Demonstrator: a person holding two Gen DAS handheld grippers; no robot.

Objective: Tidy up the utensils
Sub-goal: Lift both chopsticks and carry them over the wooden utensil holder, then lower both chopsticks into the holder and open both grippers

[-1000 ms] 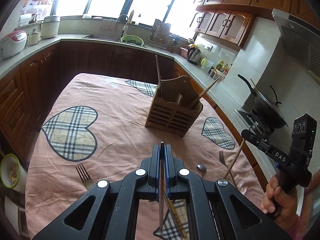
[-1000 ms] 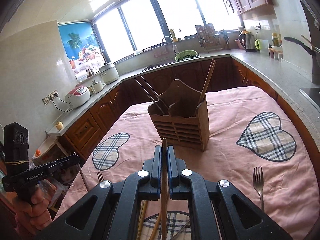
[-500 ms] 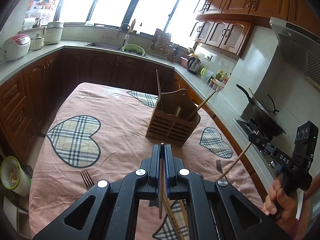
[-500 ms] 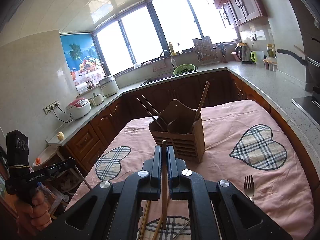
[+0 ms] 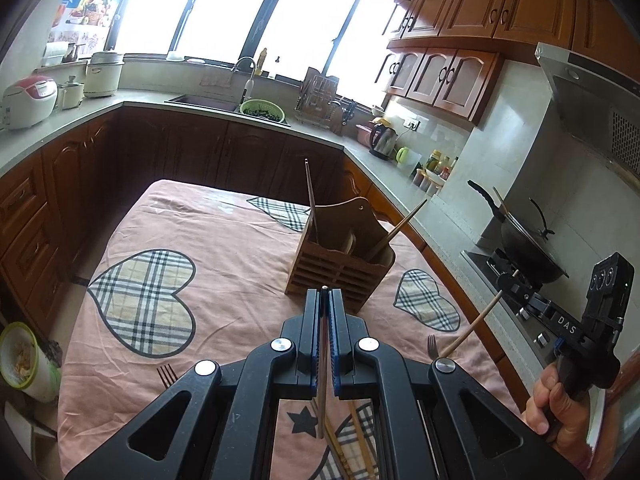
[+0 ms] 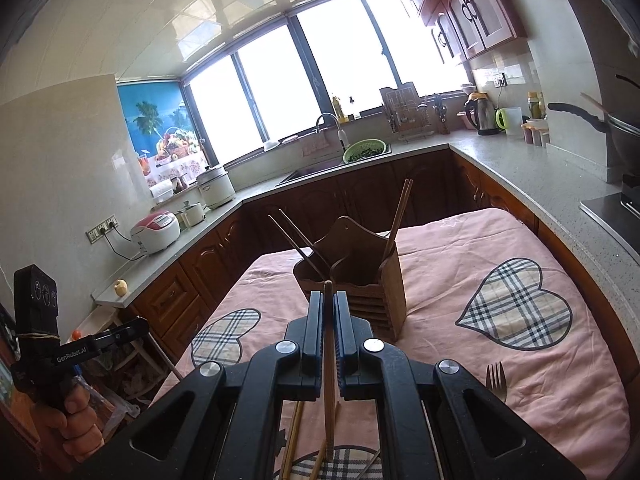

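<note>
Above the pink cloth [image 5: 240, 248], we hold one chopstick in each gripper. Our left gripper [image 5: 325, 320] is shut tight on its chopstick [image 5: 321, 400], and our right gripper [image 6: 329, 320] on its own chopstick [image 6: 329, 380]. They are light, thin, stiff and slippery, so we pinch near the middle. Ahead stands the wooden holder [image 5: 340, 264].

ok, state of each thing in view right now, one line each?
left gripper: shut on a chopstick
right gripper: shut on a chopstick
wooden holder: upright on the cloth, chopsticks leaning in it
fork: flat on the cloth
loose chopsticks: lying below the right gripper
</note>
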